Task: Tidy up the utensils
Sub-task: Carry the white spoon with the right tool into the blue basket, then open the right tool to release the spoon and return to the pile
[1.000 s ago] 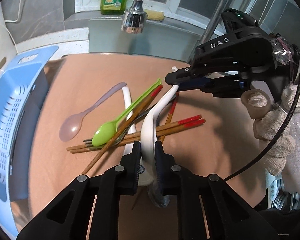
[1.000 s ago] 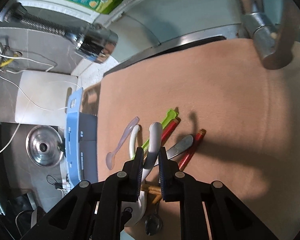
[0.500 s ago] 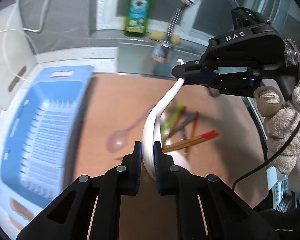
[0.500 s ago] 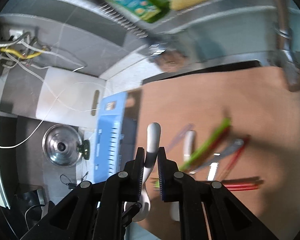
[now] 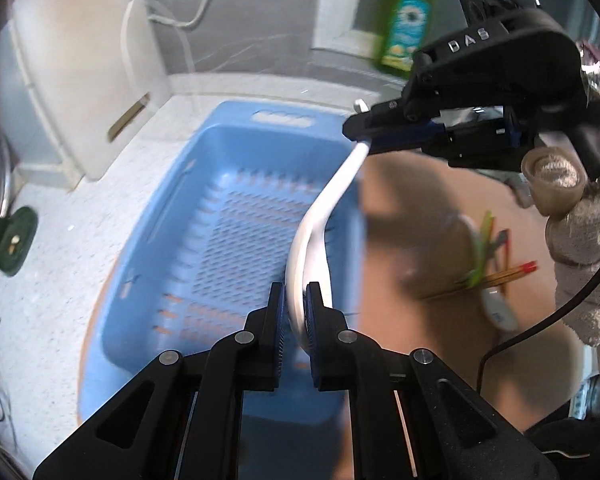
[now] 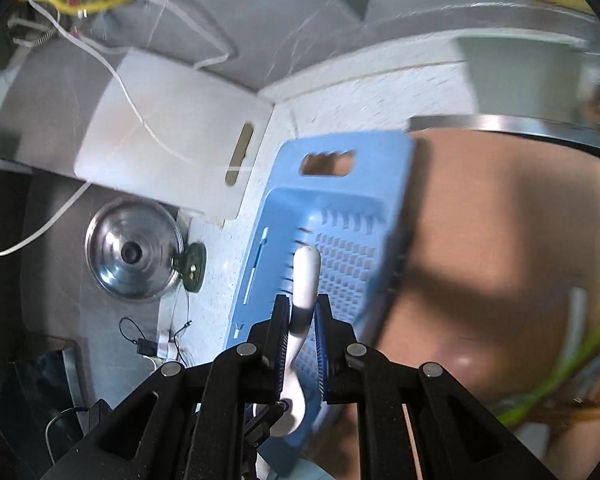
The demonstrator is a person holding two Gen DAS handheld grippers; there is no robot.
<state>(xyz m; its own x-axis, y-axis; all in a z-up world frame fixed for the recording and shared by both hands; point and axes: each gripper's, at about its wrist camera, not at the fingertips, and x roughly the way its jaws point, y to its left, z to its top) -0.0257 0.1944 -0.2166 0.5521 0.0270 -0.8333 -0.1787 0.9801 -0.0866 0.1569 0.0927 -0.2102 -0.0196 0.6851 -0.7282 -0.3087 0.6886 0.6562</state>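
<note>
left gripper (image 5: 295,307) clamps white ladle (image 5: 320,216) bowl end | right gripper (image 6: 302,314) pinches handle end | two-point hold likely steadies it level above blue basket (image 5: 168,216) for drop

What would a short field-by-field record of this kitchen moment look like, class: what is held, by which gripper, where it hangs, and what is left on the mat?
held item: white ladle
left gripper: shut on the ladle's bowl end
right gripper: shut on the ladle's handle end
position of ladle: in the air over the blue basket
basket contents: none visible
left on the mat: green spoon, red-tipped chopsticks, other blurred utensils
surface under the pile: tan mat
nearby: white cutting board, steel pot lid, green soap bottle
</note>
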